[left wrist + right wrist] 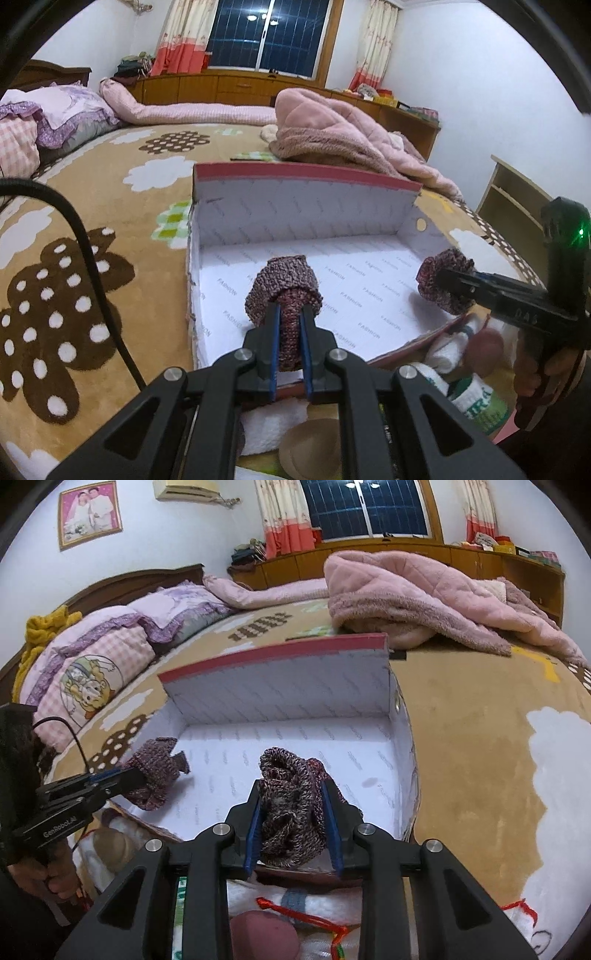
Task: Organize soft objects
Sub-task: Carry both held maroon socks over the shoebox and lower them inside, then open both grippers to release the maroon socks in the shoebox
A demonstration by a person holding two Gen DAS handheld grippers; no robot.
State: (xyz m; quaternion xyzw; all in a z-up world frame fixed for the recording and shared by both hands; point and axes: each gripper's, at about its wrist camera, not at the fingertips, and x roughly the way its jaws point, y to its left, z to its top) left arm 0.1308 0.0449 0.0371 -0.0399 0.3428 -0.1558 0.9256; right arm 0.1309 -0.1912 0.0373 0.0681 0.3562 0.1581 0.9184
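1. Left wrist view: the left gripper (290, 317) fills the bottom centre of the frame, its blue-padded jaws clamped tight on a narrow fold of a maroon knitted piece (282, 295), which bunches out beyond the fingertips.
2. That piece hangs over the near left part of an open white-lined box (303, 206), which sits mid-frame on a tan patterned bedspread (110, 206). The box's red-edged lid stands upright at its far side.
3. At the right edge, the right gripper (448, 282) reaches in from the side, closed on a second knitted piece (443, 284) above the box's right rim.
4. Along the bottom right, below the box's near wall, lie pale rolled soft items (472, 398). A pink fleece garment (332, 133) is heaped on the bed, upper centre.
5. Right wrist view: the right gripper (293, 801) sits bottom centre, jaws set somewhat apart but pressed on both sides of a thick wad of the second knitted piece (290, 808), held over the box's (280, 698) near edge.
6. At the lower left, the left gripper (131, 779) comes in level, pinched on the maroon knitted piece (153, 771), over the box's left rim.
7. White soft items with red cord (314, 912) lie at the bottom of the frame; pillows (96, 664) sit on the bed at the upper left.
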